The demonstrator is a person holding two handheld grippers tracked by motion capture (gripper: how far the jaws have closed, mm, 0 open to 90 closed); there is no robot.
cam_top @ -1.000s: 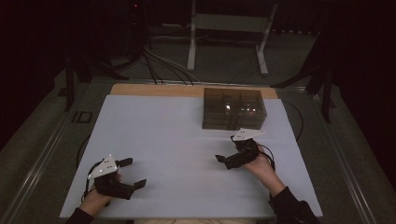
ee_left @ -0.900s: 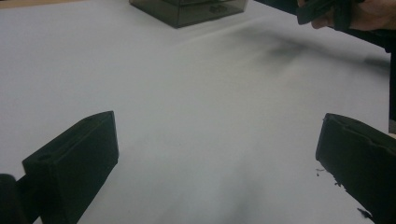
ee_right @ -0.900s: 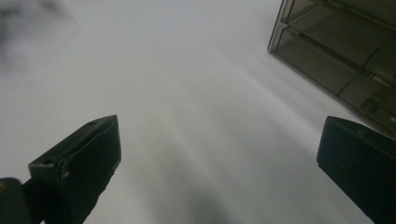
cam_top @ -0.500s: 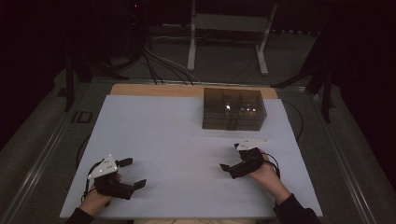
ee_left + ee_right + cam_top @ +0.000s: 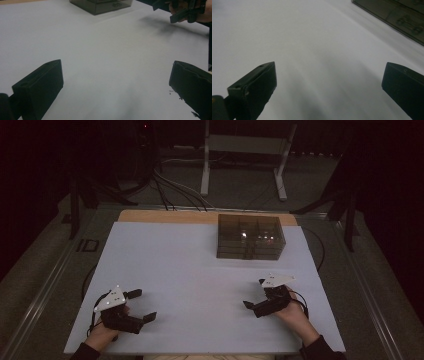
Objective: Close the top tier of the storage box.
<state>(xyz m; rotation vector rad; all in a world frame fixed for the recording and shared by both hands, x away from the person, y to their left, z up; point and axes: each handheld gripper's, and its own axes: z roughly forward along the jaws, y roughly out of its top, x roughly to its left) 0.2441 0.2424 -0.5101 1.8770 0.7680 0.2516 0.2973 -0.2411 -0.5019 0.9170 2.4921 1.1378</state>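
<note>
A smoky see-through box (image 5: 250,236) with compartments stands at the back right of the white table top (image 5: 190,270). My left gripper (image 5: 142,305) rests near the front left edge, open, with nothing between its jaws. My right gripper (image 5: 254,294) hovers at the front right, well short of the box, also open and empty. In the left gripper view my left gripper (image 5: 116,66) spreads wide over bare table, with the box (image 5: 102,5) far ahead and the other gripper (image 5: 185,10) at the top right. The right gripper (image 5: 330,68) faces bare table, with the box (image 5: 402,17) at the upper right.
A wooden strip (image 5: 165,216) runs along the table's far edge. Behind it are cables (image 5: 170,185) on the floor and a metal stand (image 5: 245,150). Dark posts (image 5: 75,195) flank the table.
My right gripper has drawn back from the box toward the near edge and slightly to the right. The left gripper has not moved.
</note>
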